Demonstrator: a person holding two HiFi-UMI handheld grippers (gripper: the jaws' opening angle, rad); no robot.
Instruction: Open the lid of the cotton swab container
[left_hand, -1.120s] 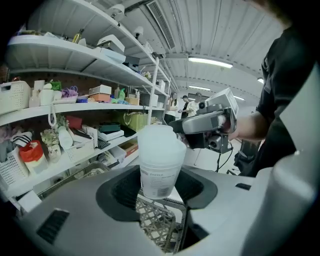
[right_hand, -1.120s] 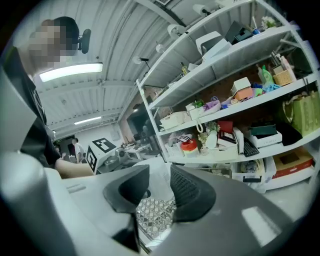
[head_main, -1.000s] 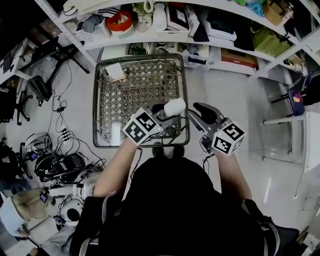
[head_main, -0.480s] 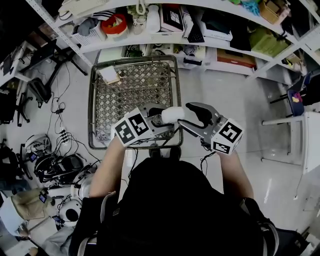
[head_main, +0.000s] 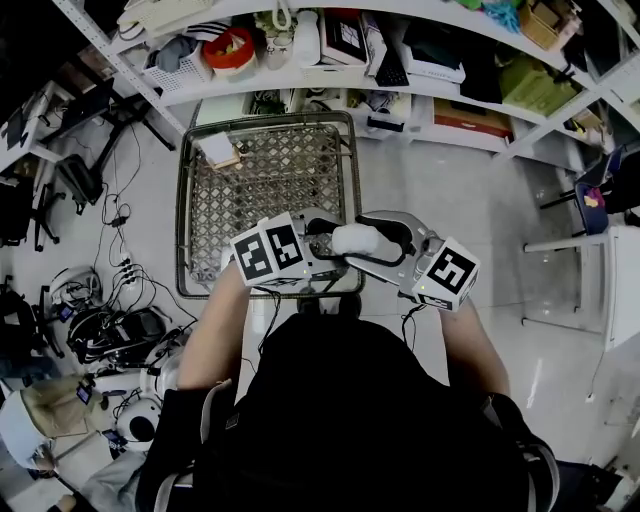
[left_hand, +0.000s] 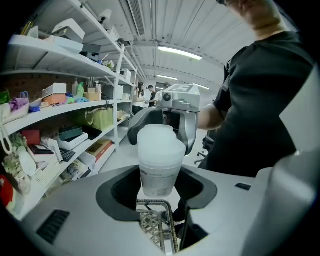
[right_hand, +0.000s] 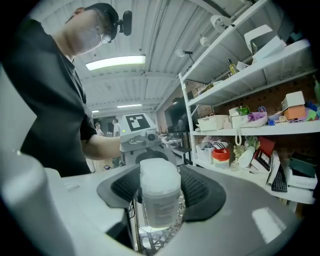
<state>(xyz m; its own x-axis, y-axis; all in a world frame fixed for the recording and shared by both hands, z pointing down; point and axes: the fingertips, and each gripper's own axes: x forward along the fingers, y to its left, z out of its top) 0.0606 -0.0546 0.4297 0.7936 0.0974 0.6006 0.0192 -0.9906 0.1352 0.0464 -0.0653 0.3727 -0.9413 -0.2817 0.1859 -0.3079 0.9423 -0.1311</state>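
Two grippers are held out over a grey wire-mesh basket (head_main: 270, 180), and between them a translucent white plastic cotton swab container (head_main: 357, 240) is carried in the air, clear of the mesh. Its lower body is clamped firmly between the jaws of the left gripper (left_hand: 158, 186), lid end pointed away towards the other tool. And now the right gripper (right_hand: 159, 187): its jaws have just been opening and are seen wide apart. The frosted white lid (right_hand: 159, 172) is caught between the ribbed black pads (right_hand: 197, 189) with a gap on either side, so nothing is gripped there. The lid is seen seated on the container. A pale label (left_hand: 159, 181) with rows of small grey print is wrapped round the body, but the lettering is too fine to be read. Square black-and-white markers (head_main: 268, 252) are shown on the cubes of both grippers. Print on the boxes along the white shelving (head_main: 300, 75) beyond the basket is too small to be read
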